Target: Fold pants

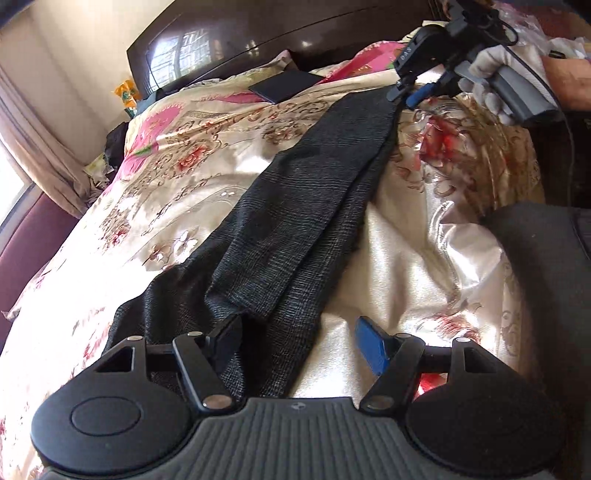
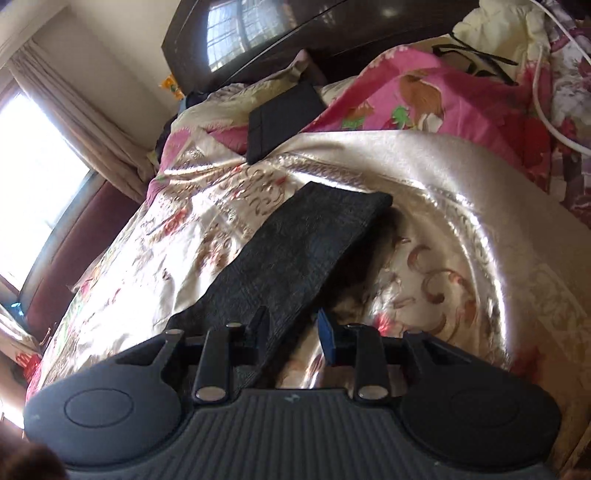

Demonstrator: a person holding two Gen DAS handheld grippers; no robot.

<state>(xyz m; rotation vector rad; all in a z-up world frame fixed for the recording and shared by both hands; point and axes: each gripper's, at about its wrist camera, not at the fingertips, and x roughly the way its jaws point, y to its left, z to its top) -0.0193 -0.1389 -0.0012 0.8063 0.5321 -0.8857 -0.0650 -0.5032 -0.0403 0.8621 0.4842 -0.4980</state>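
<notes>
Fingers (image 1: 373, 347) spread, pants (image 1: 295, 221) on floral bedspread (image 1: 166, 177)

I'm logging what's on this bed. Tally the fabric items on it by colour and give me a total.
Dark grey: 2, the pants and a folded cloth near the headboard.
Gold floral: 1, the bedspread.
Pink: 1, a printed blanket.
Cream: 1, a cloth bag.
Total: 5.
</notes>
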